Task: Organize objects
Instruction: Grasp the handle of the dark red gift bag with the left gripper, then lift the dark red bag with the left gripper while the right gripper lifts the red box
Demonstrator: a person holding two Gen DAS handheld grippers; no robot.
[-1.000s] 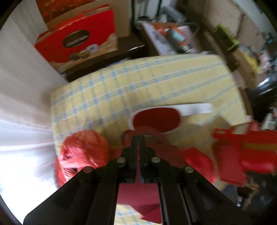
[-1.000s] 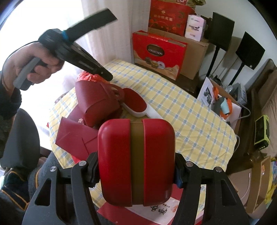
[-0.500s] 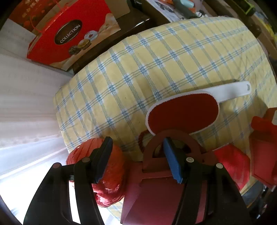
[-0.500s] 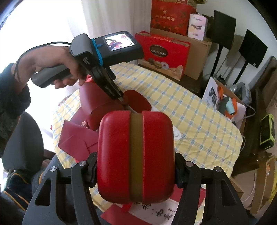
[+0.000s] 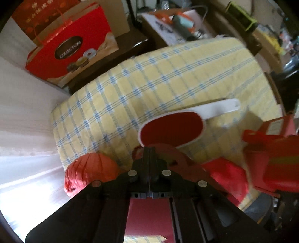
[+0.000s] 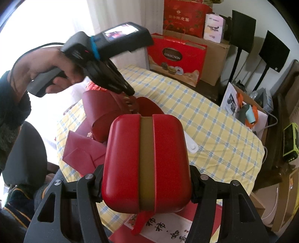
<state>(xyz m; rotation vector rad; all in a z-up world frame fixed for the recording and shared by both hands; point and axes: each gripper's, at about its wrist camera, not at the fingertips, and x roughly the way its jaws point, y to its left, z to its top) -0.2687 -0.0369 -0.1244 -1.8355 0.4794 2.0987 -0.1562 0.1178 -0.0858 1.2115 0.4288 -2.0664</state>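
- Left wrist view: left gripper [image 5: 149, 149] points down at the table [image 5: 168, 78], jaws closed flat together on the arched handle [image 5: 168, 147] of a dark red paper bag [image 5: 149, 215]; what the bag contains cannot be seen.
- Same view, objects on the checked yellow cloth: one red lint brush [image 5: 172, 129] with a white handle, just beyond the bag handle; one crinkled red lantern [image 5: 91, 172] at the table's edge, to the left of the gripper; one shiny red packet [image 5: 226, 173] to the right.
- Right wrist view: right gripper [image 6: 145, 185] holds one red box [image 6: 145, 162] with a tan middle band, the pads pressing on its two sides at about a medium spread; the box is closed, so its contents are hidden. It is held above the near edge of the table.
- Same view: a hand [image 6: 43, 71] carries the left gripper, whose tip meets the bag at its handle. One dark red envelope [image 6: 82, 151] lies beside the bag, and a red card [image 6: 168, 228] with black characters lies under the box.
- Background, beyond the table: one red gift bag [image 6: 175, 58] marked "COLLECTION", one brown carton [image 6: 214, 63] behind it, and a second red gift bag [image 6: 183, 16] standing on top.
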